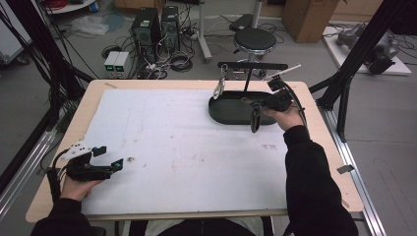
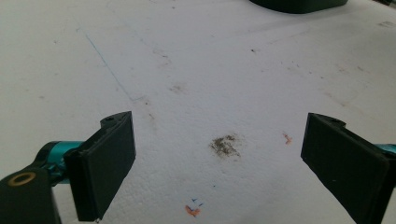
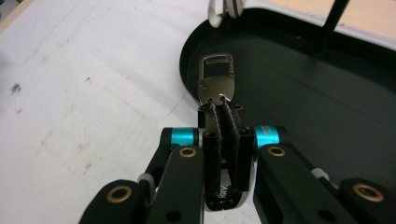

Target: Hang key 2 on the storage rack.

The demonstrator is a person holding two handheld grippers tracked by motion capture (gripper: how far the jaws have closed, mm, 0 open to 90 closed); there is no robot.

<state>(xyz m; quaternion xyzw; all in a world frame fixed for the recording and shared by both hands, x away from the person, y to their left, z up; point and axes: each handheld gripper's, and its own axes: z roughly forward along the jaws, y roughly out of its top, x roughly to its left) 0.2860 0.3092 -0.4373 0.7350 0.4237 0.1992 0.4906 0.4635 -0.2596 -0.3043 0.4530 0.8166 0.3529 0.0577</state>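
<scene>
Small silver metal clasp w/ a rectangular loop (image 3: 216,79) sits pinched in the right gripper (image 3: 219,109), over the black oval tray (image 3: 299,88) (rest of the clasp hidden btwn the pads). Left gripper (image 2: 219,154) gapes wide, nothing in it, over the stained white mat (image 2: 196,70).

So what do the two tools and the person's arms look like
Both tools are black, with flat rectangular black pads, teal collars behind the pads and brass-coloured rivets on the linkages. The left tool carries a pale plate on top; a black cable loops from it. A black cable also trails from the right tool. The person wears black long sleeves.
</scene>
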